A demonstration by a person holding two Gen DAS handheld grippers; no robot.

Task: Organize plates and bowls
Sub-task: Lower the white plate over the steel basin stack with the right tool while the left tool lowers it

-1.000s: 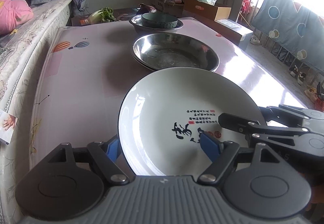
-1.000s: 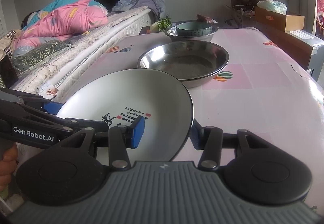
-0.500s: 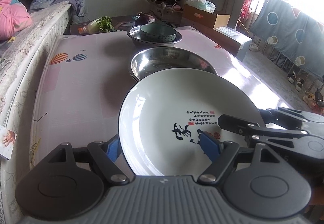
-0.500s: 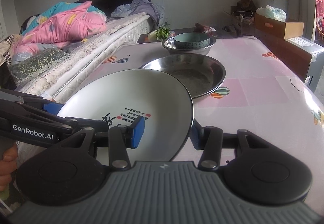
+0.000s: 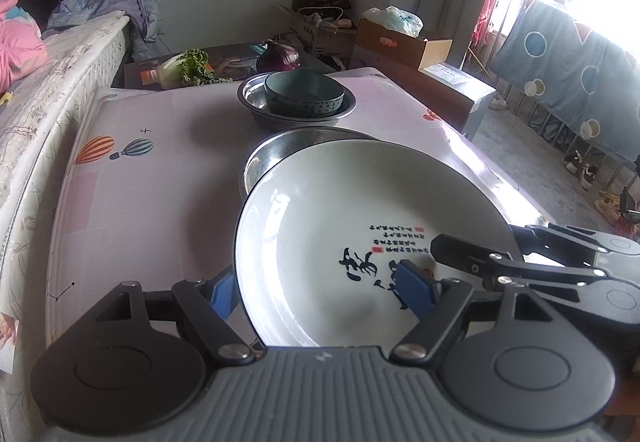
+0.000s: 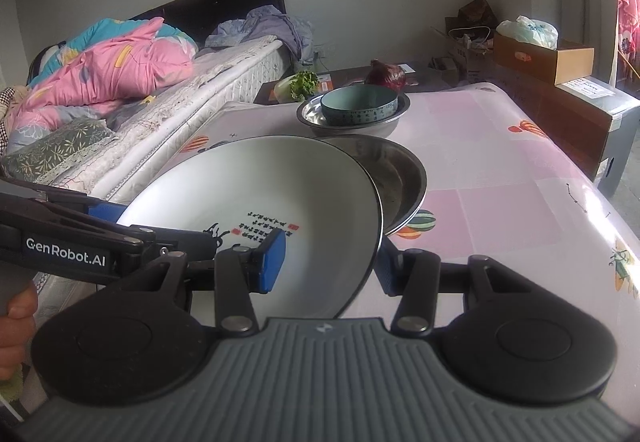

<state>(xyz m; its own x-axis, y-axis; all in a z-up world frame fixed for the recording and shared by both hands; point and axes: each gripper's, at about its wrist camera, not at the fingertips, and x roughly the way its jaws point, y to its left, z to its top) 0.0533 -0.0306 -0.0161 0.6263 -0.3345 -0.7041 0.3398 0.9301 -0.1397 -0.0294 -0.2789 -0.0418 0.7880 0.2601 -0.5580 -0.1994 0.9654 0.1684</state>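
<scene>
White plate (image 5: 332,226) with black calligraphy held above the tabletop (image 5: 160,178) by both grippers, its far edge over a wide steel basin (image 6: 400,178).

The left gripper (image 5: 320,290) has its jaws clamped across the plate's near left rim, one blue pad under the edge and one on the face; the right gripper (image 6: 332,262) has its jaws clamped across the right rim in the same way. Only the left wrist view shows the window side: a blue cloth with circles (image 5: 568,62) and shoes on the floor. Only the right wrist view shows the pink quilt (image 6: 112,70) on the bed and a thumb (image 6: 16,306) on the left gripper's handle. Both show a teal bowl (image 5: 304,92) nested in a smaller steel bowl (image 5: 296,110) farther back.
</scene>
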